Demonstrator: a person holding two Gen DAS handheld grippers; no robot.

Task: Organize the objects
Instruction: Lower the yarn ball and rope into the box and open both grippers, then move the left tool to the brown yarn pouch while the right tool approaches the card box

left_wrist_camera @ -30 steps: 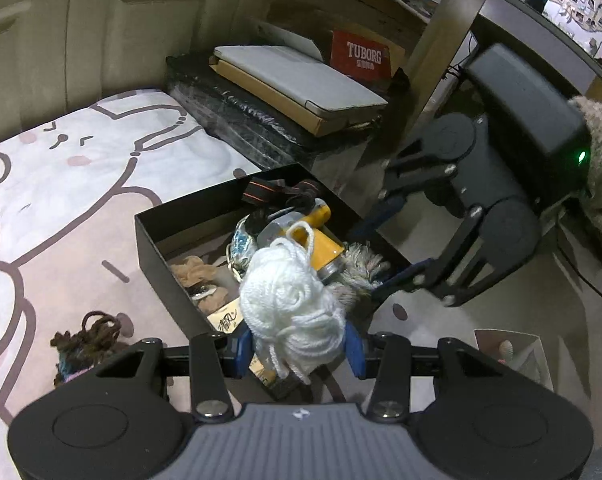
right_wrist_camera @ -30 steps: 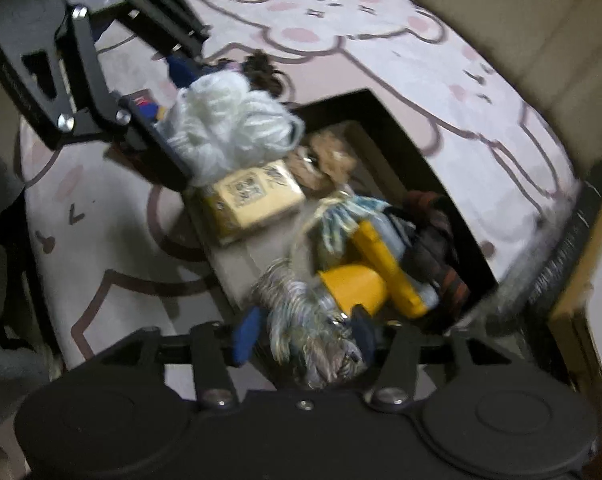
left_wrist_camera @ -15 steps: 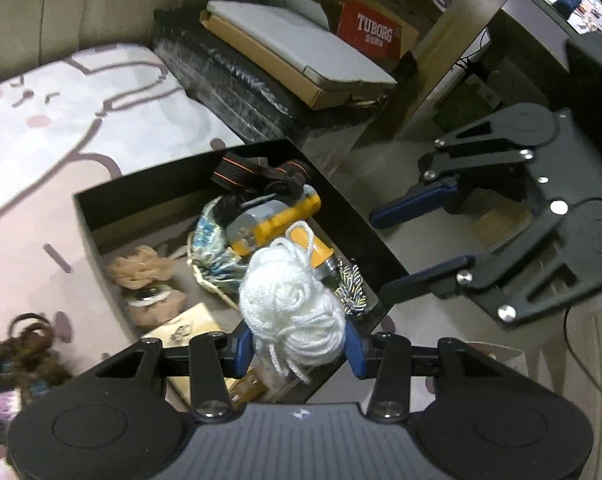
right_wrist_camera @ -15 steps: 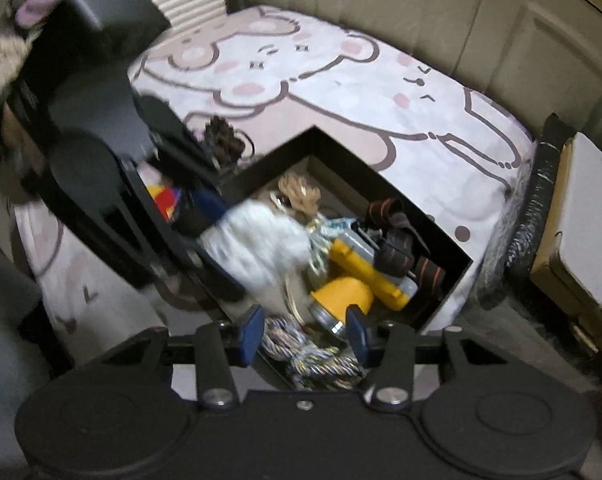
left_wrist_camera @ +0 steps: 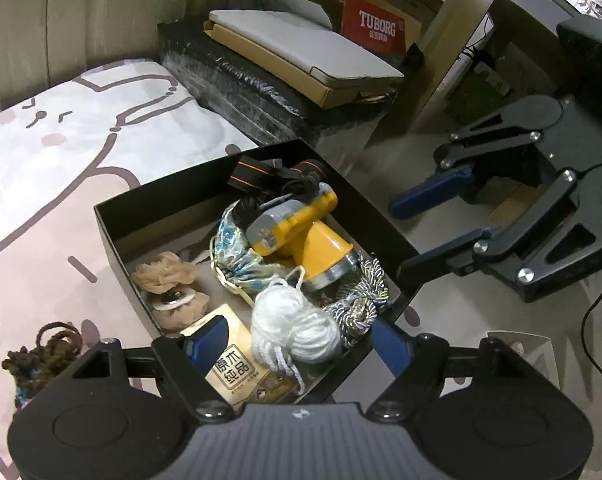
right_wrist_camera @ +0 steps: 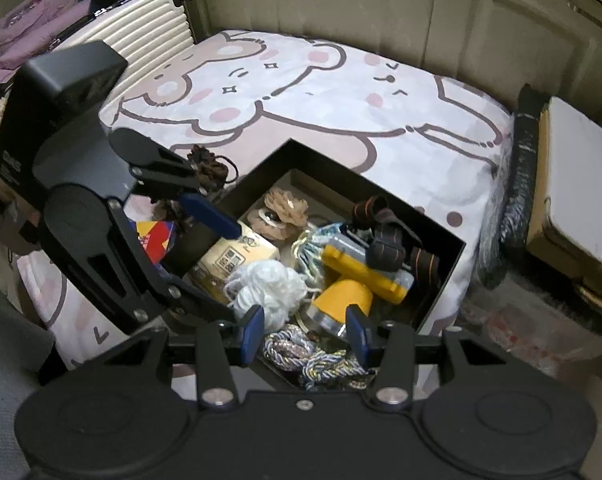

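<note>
1. Over the black box (left_wrist_camera: 113, 222), my left gripper (left_wrist_camera: 297, 340) now has its jaws spread wide and holds nothing. Half a second ago they were clamped on the white yarn ball (left_wrist_camera: 291, 326).
2. That yarn ball now lies inside the box, at the near end. It rests against the braided cord (left_wrist_camera: 357, 304) and partly on the tan packet (left_wrist_camera: 237, 364), just in front of the yellow torch (left_wrist_camera: 305, 232).
3. My right gripper (right_wrist_camera: 305, 328) hovers above the box's near corner, jaws apart with nothing between them. A second ago it was down on the cord, which now lies in the box below its fingers (right_wrist_camera: 251, 334).
4. So both pieces are released inside the box, and I judge those two placements finished.
5. Beside the box, on the bear-print cover (left_wrist_camera: 81, 120), the brown hair tie (left_wrist_camera: 41, 356) sits outside the left wall. From the right camera a colourful item (right_wrist_camera: 153, 240) shows near it, partly hidden behind my left gripper; I cannot tell what it is.
6. Those loose things look like what remains to gather, with the hair tie closest to my left gripper.
</note>
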